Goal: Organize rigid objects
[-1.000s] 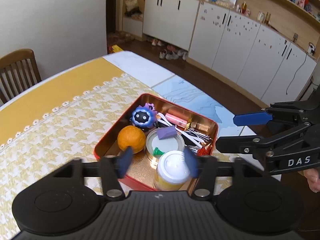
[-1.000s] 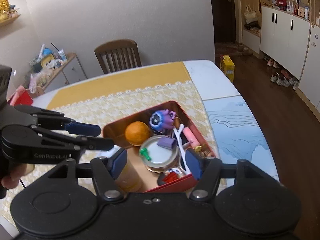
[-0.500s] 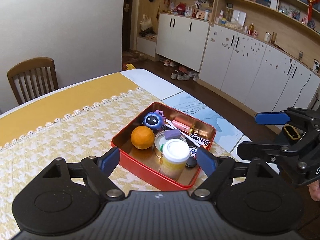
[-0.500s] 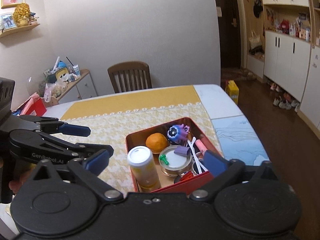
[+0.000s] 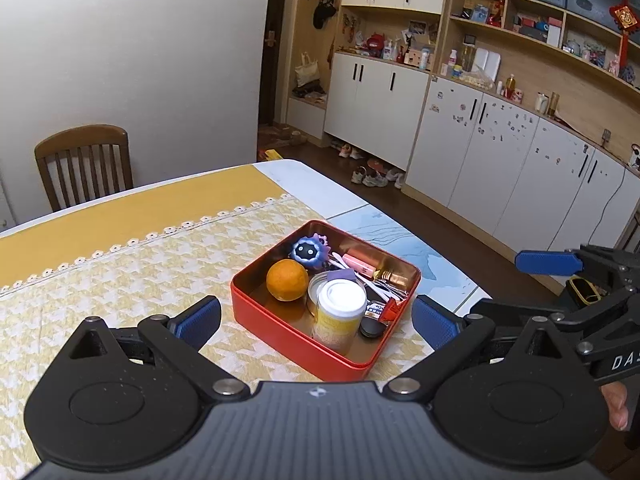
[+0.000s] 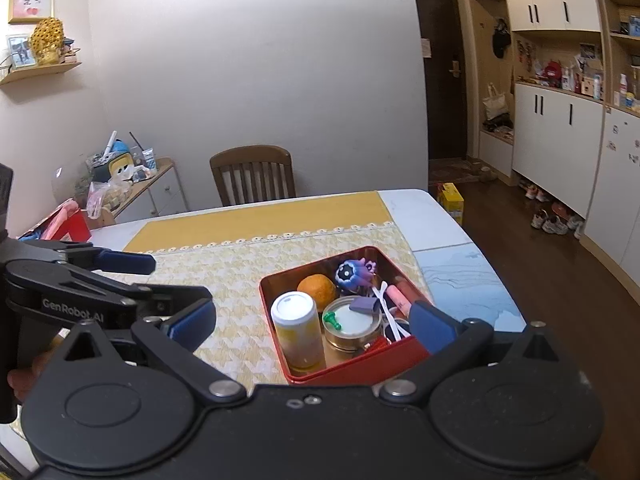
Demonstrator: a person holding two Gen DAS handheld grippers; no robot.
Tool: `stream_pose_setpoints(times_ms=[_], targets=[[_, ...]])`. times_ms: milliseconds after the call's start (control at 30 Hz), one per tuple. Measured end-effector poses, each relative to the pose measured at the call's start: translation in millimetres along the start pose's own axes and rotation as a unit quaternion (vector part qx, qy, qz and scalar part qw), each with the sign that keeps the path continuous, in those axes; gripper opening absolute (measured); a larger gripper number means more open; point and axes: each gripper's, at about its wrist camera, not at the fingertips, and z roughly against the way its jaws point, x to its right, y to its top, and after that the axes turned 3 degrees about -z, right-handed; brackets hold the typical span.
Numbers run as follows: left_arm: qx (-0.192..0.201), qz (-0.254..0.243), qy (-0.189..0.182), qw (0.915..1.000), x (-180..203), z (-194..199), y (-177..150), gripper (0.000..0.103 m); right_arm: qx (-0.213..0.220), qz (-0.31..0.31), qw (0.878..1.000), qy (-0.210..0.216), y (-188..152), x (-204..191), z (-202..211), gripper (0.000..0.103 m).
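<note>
We see both claws empty and held off the counter: the left claw (image 5: 316, 320) has its jaws opening wide with nothing pressed between the pads, and the right claw (image 6: 314, 320) stands fully spread, also holding nothing. The task's things all sit in the red square metal tin (image 5: 280, 334), which rests on the yellow houndstooth cloth (image 5: 120, 280) near the counter's right edge, close to the bare marble-pattern strip (image 5: 436, 264). Inside it are a white-capped yellow plastic bottle (image 5: 338, 314) standing upright at the near wall, a round orange fruit (image 5: 287, 280), a round glass jar with a white lid (image 6: 352, 324), a blue-purple spiky toy (image 5: 309, 251), a pink bar (image 5: 360, 261) and small loose bits. Risks as we judge them: the bottle is tall and narrow, so a claw dropping in beside it could tip it onto the jar; the tin is crowded, so a wide claw may snag the rim or drag the tin toward the counter's edge; the two claws are near each other and could collide. The right wrist view shows a green push-pin-like piece (image 6: 332, 320) on the jar lid and the left claw from the side; the left wrist view hides that piece behind the bottle but shows a dark round item (image 5: 370, 327) at the tin's near right corner.
</note>
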Motion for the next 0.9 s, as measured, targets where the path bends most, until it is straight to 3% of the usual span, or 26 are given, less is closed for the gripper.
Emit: stream_pose_setpoints(times_ms=[433,900], targets=[[0.006,-0.016,0.028,0.9995,10,12,-5,0.102,0.004,-0.017,1.0,-0.014,-11,-3,8,0.103],[0.001,0.0,0.02,0.9998,7,13,-5,0.102,0.006,-0.011,1.0,-0.022,-11,-8,9,0.103]])
